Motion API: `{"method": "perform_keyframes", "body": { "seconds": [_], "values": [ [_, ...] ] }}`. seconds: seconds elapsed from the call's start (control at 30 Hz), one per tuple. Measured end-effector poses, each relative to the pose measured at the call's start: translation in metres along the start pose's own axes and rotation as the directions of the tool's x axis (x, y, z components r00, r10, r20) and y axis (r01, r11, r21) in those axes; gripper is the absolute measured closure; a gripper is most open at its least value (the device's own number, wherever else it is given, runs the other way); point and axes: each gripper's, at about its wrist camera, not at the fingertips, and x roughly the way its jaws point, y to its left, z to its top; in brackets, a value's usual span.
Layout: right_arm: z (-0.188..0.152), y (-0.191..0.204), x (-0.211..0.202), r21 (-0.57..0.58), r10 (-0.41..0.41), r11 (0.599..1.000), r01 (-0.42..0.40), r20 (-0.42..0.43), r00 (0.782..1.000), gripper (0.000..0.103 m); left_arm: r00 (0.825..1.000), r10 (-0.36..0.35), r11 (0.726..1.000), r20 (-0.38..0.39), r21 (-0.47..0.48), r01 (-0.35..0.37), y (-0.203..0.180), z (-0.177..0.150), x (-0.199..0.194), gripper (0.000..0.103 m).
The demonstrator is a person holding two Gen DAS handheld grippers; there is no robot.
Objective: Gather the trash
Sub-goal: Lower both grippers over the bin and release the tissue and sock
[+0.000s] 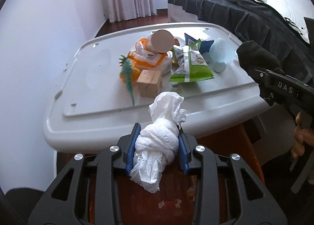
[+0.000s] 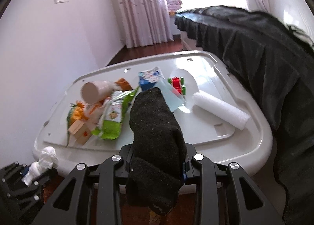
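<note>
The left gripper (image 1: 159, 144) pinches a crumpled white tissue (image 1: 161, 138) between its blue pads, just off the near edge of the white bin lid (image 1: 58, 119). The right gripper (image 2: 157, 163) is clamped on a black sock (image 2: 155, 126) above that lid. Carrying the tissue well likely means keeping the squeeze firm, since its loose tail hangs free.

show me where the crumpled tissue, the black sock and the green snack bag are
crumpled tissue (image 1: 157, 142), left wrist view, its twisted middle between the blue pads.
black sock (image 2: 155, 130), right wrist view, its broad middle.
green snack bag (image 1: 193, 66), left wrist view, its printed front.
</note>
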Motion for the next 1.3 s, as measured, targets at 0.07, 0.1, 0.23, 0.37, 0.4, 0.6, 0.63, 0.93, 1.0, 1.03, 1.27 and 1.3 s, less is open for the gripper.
{"method": "perform_keyframes", "body": {
  "seconds": [0.07,0.1,0.23,0.37,0.4,0.6,0.63,0.93,1.0,1.03,1.27,1.3],
  "values": [
    [-0.007,0.006,-0.011,-0.033,0.004,0.999,-0.004,0.019,1.000,0.070,1.000,0.000,1.000,-0.001,-0.010,0.000,0.005,-0.005,-0.007,0.069],
    [-0.013,0.010,-0.018,-0.051,0.009,0.999,-0.008,0.031,0.999,0.070,1.000,0.000,1.000,-0.002,-0.016,0.000,0.008,-0.009,-0.011,0.069],
    [-0.040,0.023,-0.044,-0.089,0.052,0.995,-0.048,0.035,0.998,0.070,1.000,-0.001,0.999,-0.016,-0.032,0.001,0.018,-0.028,-0.022,0.069],
    [-0.064,0.034,-0.056,-0.120,0.078,0.990,-0.078,0.002,0.997,0.069,0.997,-0.002,0.999,-0.072,-0.052,-0.002,0.023,-0.050,-0.017,0.069],
    [-0.072,0.038,-0.056,-0.120,0.094,0.988,-0.096,-0.028,0.995,0.069,0.995,-0.003,0.998,-0.097,-0.058,-0.003,0.024,-0.058,-0.012,0.069],
    [-0.105,0.057,-0.038,-0.094,0.137,0.983,-0.158,-0.198,0.971,0.069,0.974,-0.009,0.998,-0.225,-0.056,-0.003,0.022,-0.090,0.013,0.069],
    [-0.111,0.059,-0.035,-0.091,0.140,0.982,-0.163,-0.219,0.966,0.069,0.965,-0.007,0.999,-0.261,-0.051,-0.007,0.021,-0.095,0.021,0.069],
    [-0.132,0.064,0.002,-0.097,0.047,0.991,-0.093,-0.400,0.915,0.069,0.923,0.010,0.997,-0.384,-0.061,-0.036,0.022,-0.108,0.055,0.069],
    [-0.134,0.063,0.008,-0.091,0.043,0.992,-0.089,-0.418,0.907,0.069,0.921,0.012,0.998,-0.390,-0.058,-0.038,0.021,-0.108,0.057,0.068],
    [-0.134,0.064,0.009,-0.093,0.042,0.992,-0.090,-0.422,0.905,0.069,0.920,0.014,0.998,-0.392,-0.057,-0.039,0.021,-0.108,0.057,0.069],
    [-0.139,0.067,0.013,-0.108,0.026,0.991,-0.081,-0.441,0.897,0.059,0.918,0.015,0.997,-0.396,-0.069,-0.047,0.022,-0.111,0.058,0.046],
    [-0.138,0.065,0.013,-0.099,0.021,0.992,-0.072,-0.439,0.898,0.054,0.920,0.010,0.997,-0.393,-0.067,-0.040,0.025,-0.108,0.058,0.037]
  ]
}}
